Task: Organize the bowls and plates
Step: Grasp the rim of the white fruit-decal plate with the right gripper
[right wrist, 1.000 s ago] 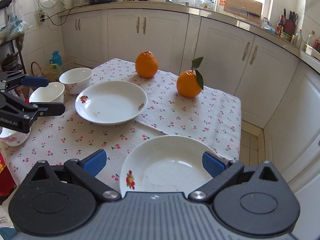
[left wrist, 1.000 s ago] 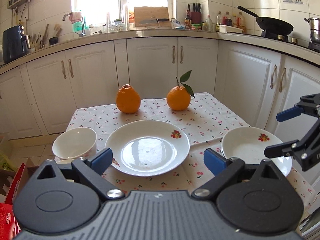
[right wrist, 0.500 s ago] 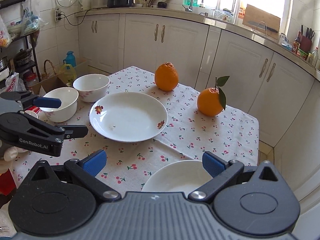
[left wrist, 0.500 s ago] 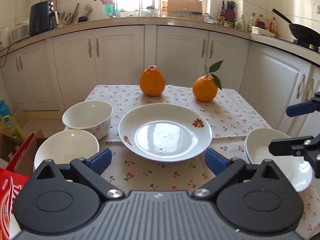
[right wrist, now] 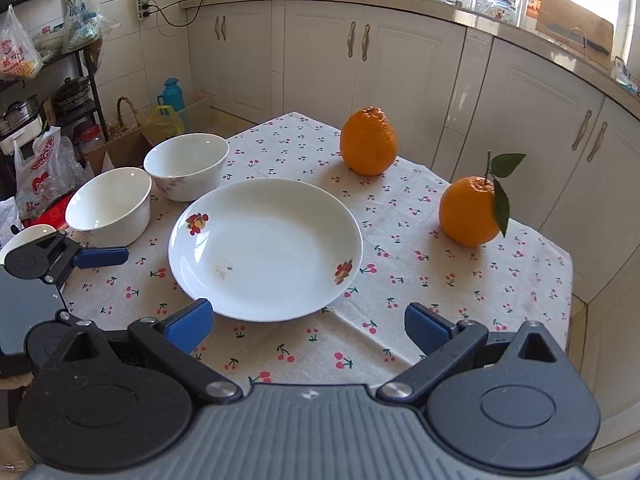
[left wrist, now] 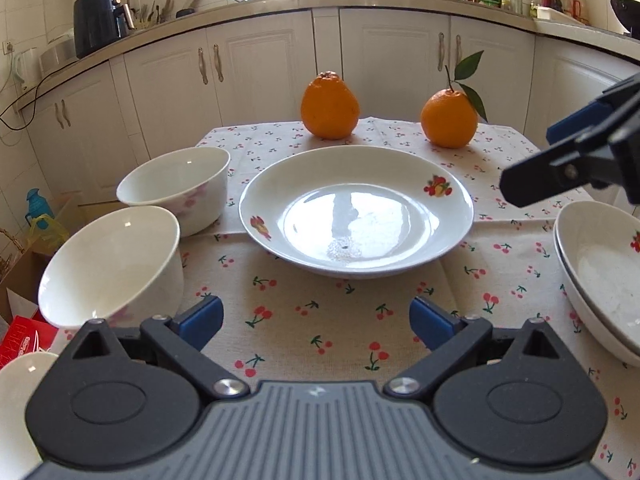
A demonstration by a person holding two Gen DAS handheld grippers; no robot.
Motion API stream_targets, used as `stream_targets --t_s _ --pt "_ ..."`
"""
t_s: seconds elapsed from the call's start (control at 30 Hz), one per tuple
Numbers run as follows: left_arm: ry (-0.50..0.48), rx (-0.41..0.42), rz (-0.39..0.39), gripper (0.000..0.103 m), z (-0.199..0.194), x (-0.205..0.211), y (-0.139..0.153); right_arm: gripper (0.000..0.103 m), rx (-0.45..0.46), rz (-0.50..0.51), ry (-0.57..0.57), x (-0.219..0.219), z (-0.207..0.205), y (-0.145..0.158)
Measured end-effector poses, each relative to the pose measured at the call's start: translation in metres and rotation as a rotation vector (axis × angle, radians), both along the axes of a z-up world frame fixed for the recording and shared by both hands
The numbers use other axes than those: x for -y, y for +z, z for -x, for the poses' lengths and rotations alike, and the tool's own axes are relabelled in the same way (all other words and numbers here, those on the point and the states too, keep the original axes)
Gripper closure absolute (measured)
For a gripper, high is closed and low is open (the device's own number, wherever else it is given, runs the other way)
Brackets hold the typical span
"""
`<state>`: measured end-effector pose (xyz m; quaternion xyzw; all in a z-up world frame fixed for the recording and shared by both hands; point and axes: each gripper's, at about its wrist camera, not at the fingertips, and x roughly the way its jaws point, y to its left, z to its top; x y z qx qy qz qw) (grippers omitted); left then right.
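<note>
A large white plate (left wrist: pixel 356 212) with fruit prints lies in the middle of the cherry-print cloth. My left gripper (left wrist: pixel 316 324) hangs open just short of its near rim, nothing between the fingers. Left of the plate stand two white bowls, a near bowl (left wrist: pixel 112 264) and a far bowl (left wrist: pixel 176 188); a third bowl's rim (left wrist: pixel 16 400) shows at the lower left. Two stacked plates (left wrist: pixel 600 276) sit at the right edge. My right gripper (right wrist: pixel 308 326) is open too, with the middle plate (right wrist: pixel 264 248) just ahead of its fingertips.
Two oranges (left wrist: pixel 330 106) (left wrist: pixel 450 118) stand at the back of the table, one with a leaf. White cabinets ring the table. On the floor to the left are bags, a red box (right wrist: pixel 52 212) and a blue flask (right wrist: pixel 172 94).
My left gripper has sunk closer to the table, bringing the near bowls into view. My right gripper has swung left from the right-hand plates to the middle plate.
</note>
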<state>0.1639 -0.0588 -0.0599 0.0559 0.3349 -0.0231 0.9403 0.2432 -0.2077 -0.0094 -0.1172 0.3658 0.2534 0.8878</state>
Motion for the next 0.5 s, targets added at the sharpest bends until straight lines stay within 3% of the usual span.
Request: stream_targets --t_s 0.17,0.5 --pt "-0.001 -0.030 -0.014 0.004 -0.014 0.005 -0.009 0.000 -0.053 -0.013 0.043 -0.005 -0.031 -0.009" --pt "0.015 -0.068 0.060 0.000 -0.033 -0.001 -0.013 0.000 -0.119 -0.014 0.085 -0.012 -0.081 -0.025"
